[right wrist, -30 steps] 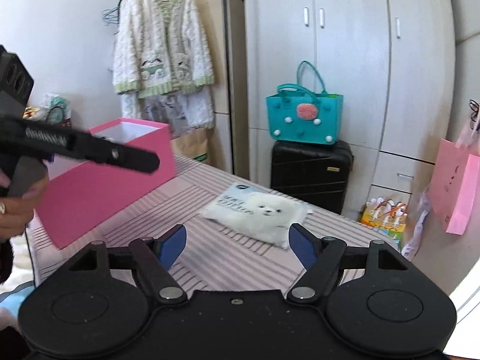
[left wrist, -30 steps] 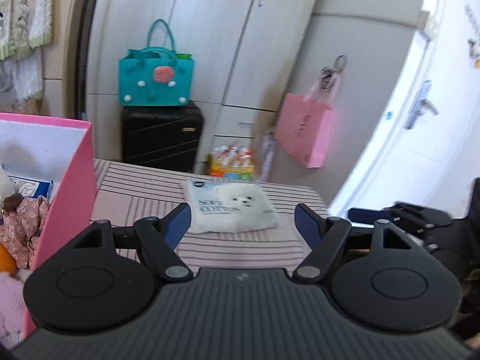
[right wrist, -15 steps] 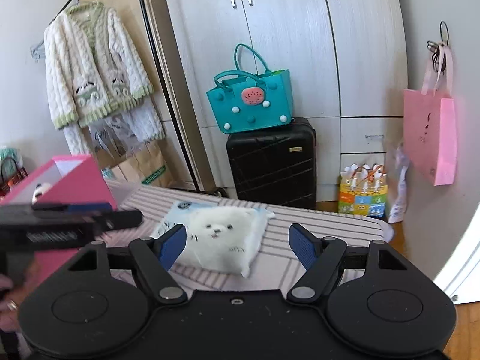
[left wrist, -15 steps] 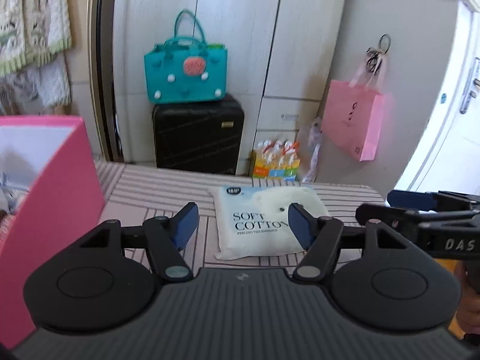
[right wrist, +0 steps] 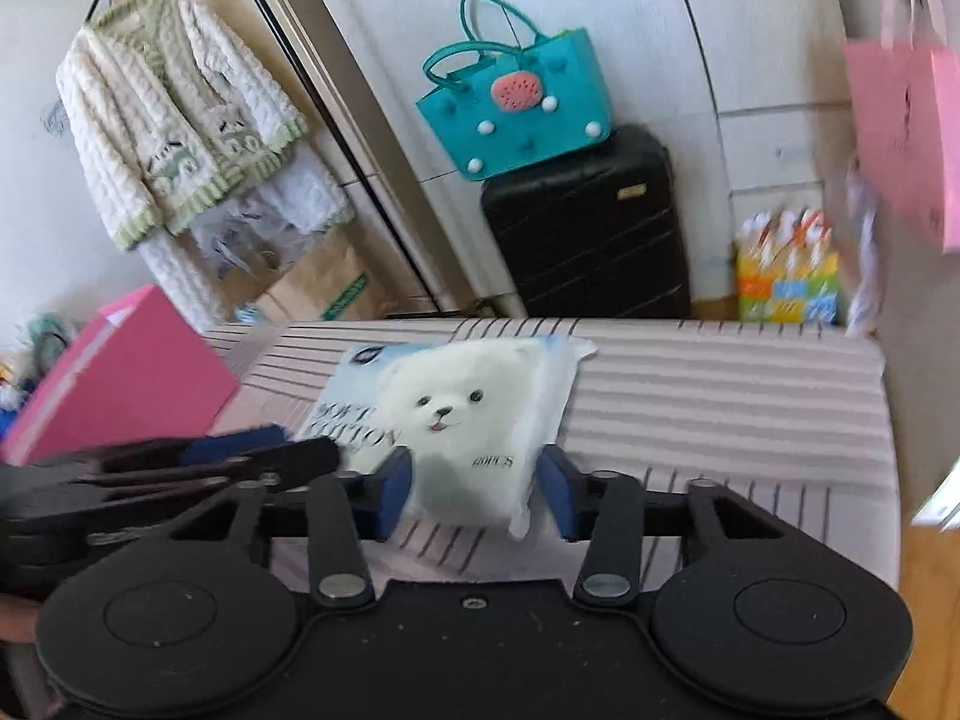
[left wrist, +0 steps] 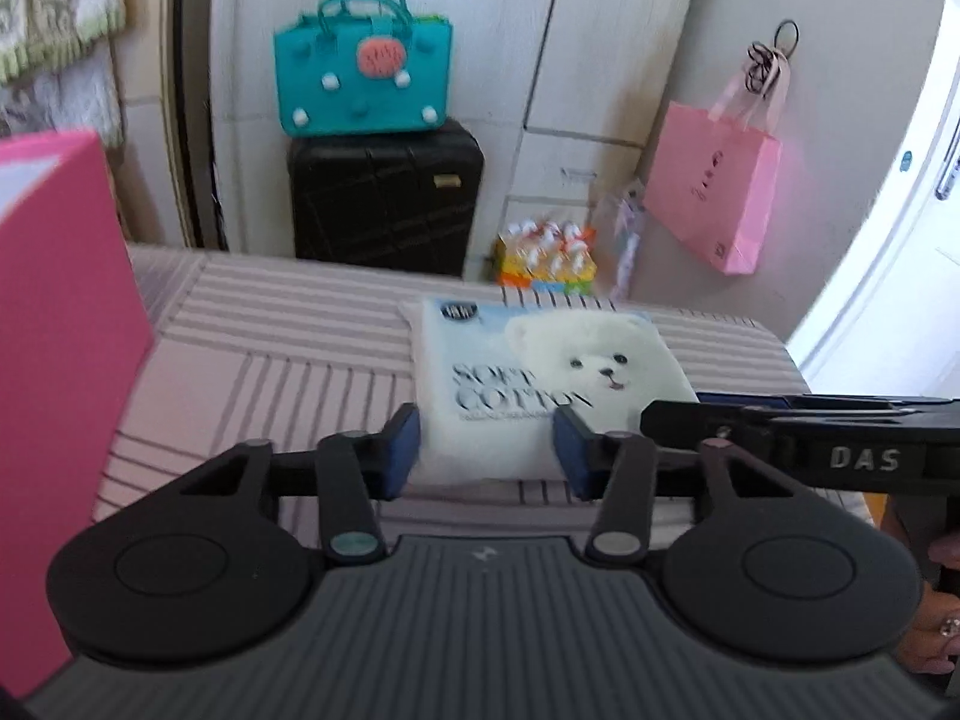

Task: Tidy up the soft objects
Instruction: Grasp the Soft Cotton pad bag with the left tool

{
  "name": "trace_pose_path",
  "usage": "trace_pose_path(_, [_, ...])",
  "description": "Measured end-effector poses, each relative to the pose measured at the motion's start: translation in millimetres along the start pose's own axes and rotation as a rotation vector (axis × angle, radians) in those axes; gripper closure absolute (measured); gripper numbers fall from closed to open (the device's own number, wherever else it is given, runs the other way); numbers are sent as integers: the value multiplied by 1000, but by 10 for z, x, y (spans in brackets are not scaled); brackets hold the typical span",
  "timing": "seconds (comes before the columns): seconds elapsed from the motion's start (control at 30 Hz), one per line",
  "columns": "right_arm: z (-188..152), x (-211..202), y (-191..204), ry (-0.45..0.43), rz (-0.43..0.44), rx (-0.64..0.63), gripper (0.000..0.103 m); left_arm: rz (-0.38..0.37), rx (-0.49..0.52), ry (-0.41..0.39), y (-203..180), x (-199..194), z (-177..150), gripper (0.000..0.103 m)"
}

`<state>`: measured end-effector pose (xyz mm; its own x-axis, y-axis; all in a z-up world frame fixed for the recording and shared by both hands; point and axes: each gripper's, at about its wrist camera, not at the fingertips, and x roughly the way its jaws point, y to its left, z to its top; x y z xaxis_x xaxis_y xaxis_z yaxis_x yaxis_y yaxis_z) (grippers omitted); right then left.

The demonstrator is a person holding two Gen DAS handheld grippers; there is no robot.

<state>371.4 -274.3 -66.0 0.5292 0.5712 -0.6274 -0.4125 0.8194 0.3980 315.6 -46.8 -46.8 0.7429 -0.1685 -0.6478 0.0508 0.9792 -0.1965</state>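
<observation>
A white soft-cotton pack with a puppy picture (left wrist: 540,372) (right wrist: 474,414) lies on the striped table (left wrist: 270,348). My left gripper (left wrist: 486,450) has the pack's near left end between its blue pads; its jaws are closing and the pads press the soft sides. My right gripper (right wrist: 474,489) holds the pack's near right corner the same way, its jaws closing too. Each gripper shows in the other's view: the right gripper (left wrist: 780,420) comes in from the right, the left gripper (right wrist: 210,462) from the left. The pink box (left wrist: 54,312) (right wrist: 126,372) stands at the table's left.
Behind the table stand a black suitcase (left wrist: 384,192) with a teal bag (left wrist: 360,84) on it, wardrobe doors, a pink paper bag (left wrist: 714,192) on the wall and a colourful pack of bottles (left wrist: 546,258). A knitted cardigan (right wrist: 174,120) hangs at the left. A hand (left wrist: 942,630) shows at the lower right.
Both grippers came down and forward to the cotton pack. Their jaws went from wide to narrow around its near end. The right wrist view rolled.
</observation>
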Motion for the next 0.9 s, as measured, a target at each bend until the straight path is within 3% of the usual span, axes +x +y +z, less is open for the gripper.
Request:
trace_pose_path(0.1, [-59, -87, -1, -6, -29, -13, 76, -34, 3, 3, 40, -43, -23, 74])
trace_pose_path(0.23, [-91, -216, 26, -8, -26, 1, 76, -117, -80, 39, 86, -148, -115, 74])
trace_pose_path(0.43, [-127, -288, 131, 20, -49, -59, 76, -64, -33, 59, -8, -210, -211, 74])
trace_pose_path(0.5, [-138, -270, 83, 25, -70, -51, 73, -63, -76, 85, 60, -158, -172, 65])
trace_pose_path(0.67, [-100, -229, -30, 32, -80, -10, 62, -88, -138, 83, 156, -39, -111, 62])
trace_pose_path(0.73, [-81, -204, -56, 32, -59, 6, 48, -91, -152, 60, 154, -23, -143, 62])
trace_pose_path(0.9, [-122, -57, -26, 34, -53, -18, 53, -76, -107, 11, 48, -11, -219, 67])
